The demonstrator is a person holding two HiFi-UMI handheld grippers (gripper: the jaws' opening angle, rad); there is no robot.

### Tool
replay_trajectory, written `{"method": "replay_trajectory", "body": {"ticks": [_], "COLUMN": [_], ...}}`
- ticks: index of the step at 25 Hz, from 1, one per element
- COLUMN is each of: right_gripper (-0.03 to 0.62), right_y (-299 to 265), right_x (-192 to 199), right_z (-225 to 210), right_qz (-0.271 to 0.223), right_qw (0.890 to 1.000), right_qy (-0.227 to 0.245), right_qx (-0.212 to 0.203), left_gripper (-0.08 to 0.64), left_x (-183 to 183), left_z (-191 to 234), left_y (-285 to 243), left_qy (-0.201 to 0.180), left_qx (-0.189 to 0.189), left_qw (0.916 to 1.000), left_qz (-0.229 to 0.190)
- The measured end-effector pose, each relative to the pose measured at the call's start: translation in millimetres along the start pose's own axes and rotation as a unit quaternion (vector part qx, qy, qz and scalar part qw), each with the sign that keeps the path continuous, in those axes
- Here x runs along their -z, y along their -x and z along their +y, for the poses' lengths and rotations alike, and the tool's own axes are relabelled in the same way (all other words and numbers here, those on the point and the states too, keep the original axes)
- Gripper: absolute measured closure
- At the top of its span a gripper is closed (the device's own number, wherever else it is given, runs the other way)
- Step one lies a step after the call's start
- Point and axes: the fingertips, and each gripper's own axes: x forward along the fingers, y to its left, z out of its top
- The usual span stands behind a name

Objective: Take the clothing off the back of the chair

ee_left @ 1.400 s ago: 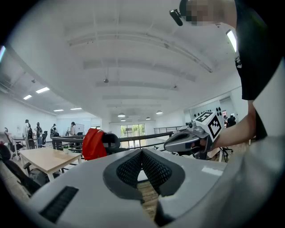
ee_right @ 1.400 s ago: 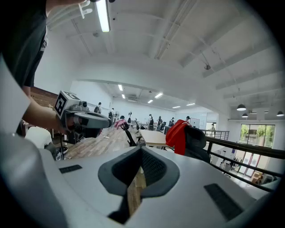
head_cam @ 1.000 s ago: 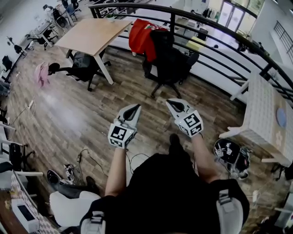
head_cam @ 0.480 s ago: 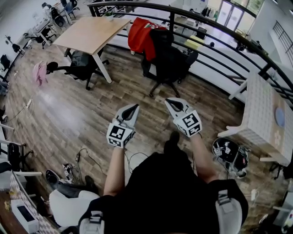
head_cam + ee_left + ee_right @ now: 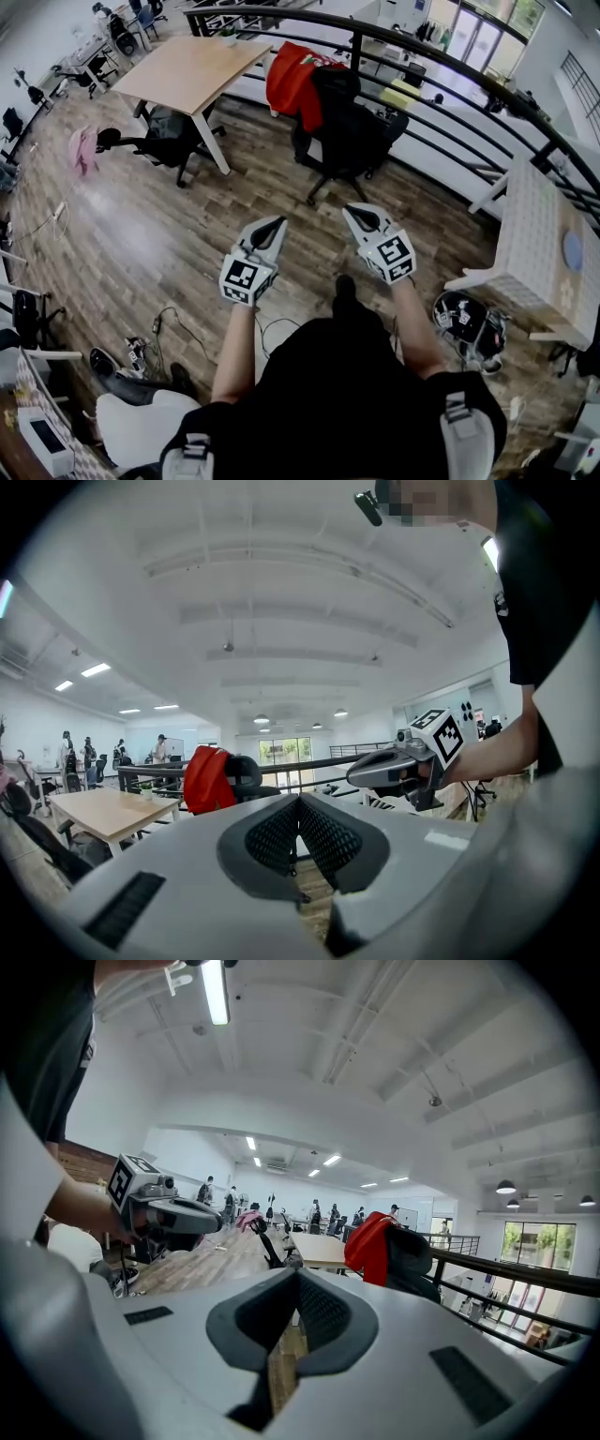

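The red clothing (image 5: pixel 292 80) hangs over the back of the black office chair (image 5: pixel 349 127) in the upper centre of the head view. It is well apart from both of your grippers, with a stretch of bare wooden floor (image 5: pixel 187 244) between you and it.

The left gripper (image 5: pixel 277 222) and right gripper (image 5: pixel 353 214) sit side by side in the middle of that frame, both aimed up the picture toward the chair. Each has its fingers pressed together with nothing between them.

The garment is folded over the top edge of the backrest and its long axis runs downward from that edge. It is on the side of the chair toward the wooden table (image 5: pixel 187 70) at the upper left.

In the left gripper view the clothing lies left of the fingers. In the right gripper view it lies right of them. Neither gripper is lined up on it yet.

Judging by the head view, your left gripper is a little nearer the red cloth, since the garment sits almost straight above it in the frame. You would need to walk in and spread the fingers before either can take hold.

As for writing, only the square black-and-white markers on the gripper cubes stand out. A small pale patch near the top of the garment is too small to read.
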Motion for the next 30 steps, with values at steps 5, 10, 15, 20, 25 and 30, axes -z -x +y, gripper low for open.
{"method": "replay_trajectory", "body": {"ticks": [5, 10, 15, 20, 25, 30], "right_gripper": [0.594, 0.594, 0.594, 0.594, 0.594, 0.594], "right_y": [-16, -29, -37, -45, -52, -59], "right_x": [-4, -2, 2, 0, 3, 6], "right_z": [-8, -24, -42, -57, -73, -97], "right_qz": [-0.006, -0.004, 0.000, -0.002, 0.002, 0.004], "right_qw": [1.000, 1.000, 1.000, 1.000, 1.000, 1.000], "right_qy": [0.007, 0.005, -0.008, -0.004, 0.002, 0.003], "right_qx": [-0.009, -0.013, -0.008, -0.010, -0.011, -0.013], "left_gripper": [0.557, 0.557, 0.557, 0.557, 0.557, 0.557], "left_x": [3, 3, 6, 8, 7, 7], "left_z": [12, 27, 37, 40, 46, 52], "left_y": [-5, -15, -29, -46, -66, -94], "left_qy": [-0.003, -0.003, -0.001, 0.008, 0.004, 0.008], "left_qx": [-0.006, -0.014, -0.016, -0.007, -0.002, -0.001], "left_qw": [1.0000, 0.9998, 0.9997, 0.9996, 0.9998, 0.9998], "left_qz": [0.004, 0.012, 0.018, 0.027, 0.021, 0.017]}}
